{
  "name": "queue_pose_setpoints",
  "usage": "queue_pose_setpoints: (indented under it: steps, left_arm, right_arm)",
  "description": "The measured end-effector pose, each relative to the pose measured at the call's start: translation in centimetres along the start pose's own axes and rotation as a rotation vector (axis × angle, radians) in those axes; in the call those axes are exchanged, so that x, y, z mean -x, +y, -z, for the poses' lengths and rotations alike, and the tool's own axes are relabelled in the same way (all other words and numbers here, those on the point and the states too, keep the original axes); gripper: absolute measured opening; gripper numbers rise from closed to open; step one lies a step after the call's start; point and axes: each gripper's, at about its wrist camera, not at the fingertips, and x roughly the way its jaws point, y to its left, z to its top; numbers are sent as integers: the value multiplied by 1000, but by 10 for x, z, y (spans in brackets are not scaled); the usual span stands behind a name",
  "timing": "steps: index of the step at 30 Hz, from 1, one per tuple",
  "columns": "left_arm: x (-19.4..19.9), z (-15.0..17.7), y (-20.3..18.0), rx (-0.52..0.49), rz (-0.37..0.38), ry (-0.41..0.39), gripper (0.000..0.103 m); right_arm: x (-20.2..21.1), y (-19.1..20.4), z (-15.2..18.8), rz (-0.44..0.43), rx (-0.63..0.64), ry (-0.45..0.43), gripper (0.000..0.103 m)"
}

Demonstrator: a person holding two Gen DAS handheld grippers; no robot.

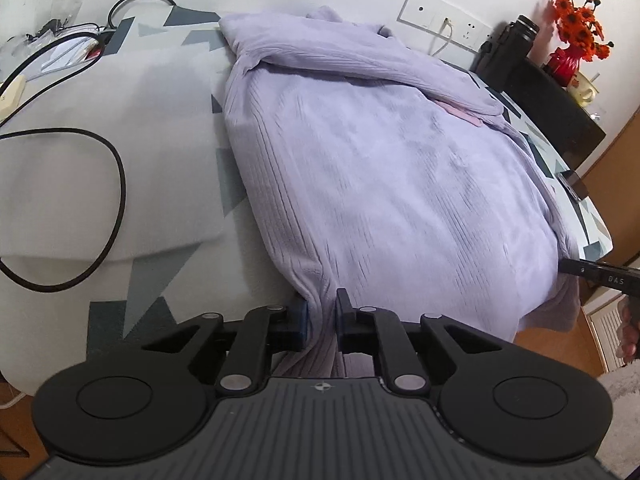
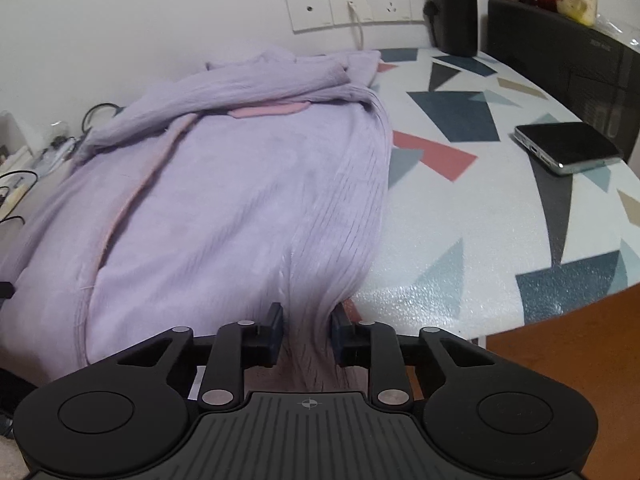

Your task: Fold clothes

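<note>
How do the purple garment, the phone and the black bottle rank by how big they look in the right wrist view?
1. Purple garment, by far the largest.
2. Phone and black bottle: look alike; the phone is nearer and the bottle's top is cut off, so I won't rank them.

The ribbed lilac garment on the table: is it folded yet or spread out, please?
Mostly spread: ribbed lilac garment lies flat, only its sleeves folded across the top.

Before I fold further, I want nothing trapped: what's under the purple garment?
The purple garment lies on the patterned tablecloth, visible around it. Whatever sits beneath the fabric itself is hidden.
</note>
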Motion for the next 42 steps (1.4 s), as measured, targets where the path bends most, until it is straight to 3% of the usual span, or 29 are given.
queue_pose_setpoints:
  steps: [7, 10, 16, 18, 19, 21, 22, 23, 24, 25, 26, 29, 36, 42]
  left_arm:
    - [0, 1, -2, -15, -7, 11, 26]
    - [3, 4, -3, -27, -6, 26, 33]
    - [7, 9, 2, -13, 14, 27, 35]
    - [6, 8, 1, -11, 31, 24, 50]
    - [7, 9, 0, -11, 29, 18, 64]
    - [9, 10, -2, -13, 25, 7, 70]
    - [10, 10, -3, -14, 22, 1, 70]
    - [12, 11, -4, -15, 20, -4, 59]
    - [13, 11, -5, -16, 18, -10, 44]
    - [14, 11, -6, -17, 16, -15, 16]
    - [15, 12, -7, -18, 14, -21, 16]
    - [19, 13, -10, -21, 7, -37, 14]
    - [55, 15, -18, 6, 75, -156, 13]
    - [91, 26, -14, 27, 186, -223, 13]
  right_arm:
    - [-6, -13, 3, -20, -63, 13, 37]
    - [-6, -13, 4, -23, -63, 11, 37]
    - [-4, -20, 9, -39, -87, 18, 38]
    - [-5, -20, 10, -41, -97, 14, 39]
    - [-6, -19, 10, -41, -96, 12, 41]
    - [-8, -16, 10, -39, -84, 12, 46]
    - [-9, -15, 9, -37, -79, 11, 48]
    - [-10, -13, 10, -36, -76, 12, 49]
    - [-10, -13, 9, -36, -75, 14, 48]
    - [-10, -13, 9, -36, -75, 16, 38]
    - [-8, -13, 8, -44, -72, 20, 24]
    - [1, -17, 5, -72, -75, 7, 17]
    - [55, -25, 0, -152, -147, -128, 14]
    - [99, -11, 14, -193, -170, -176, 14]
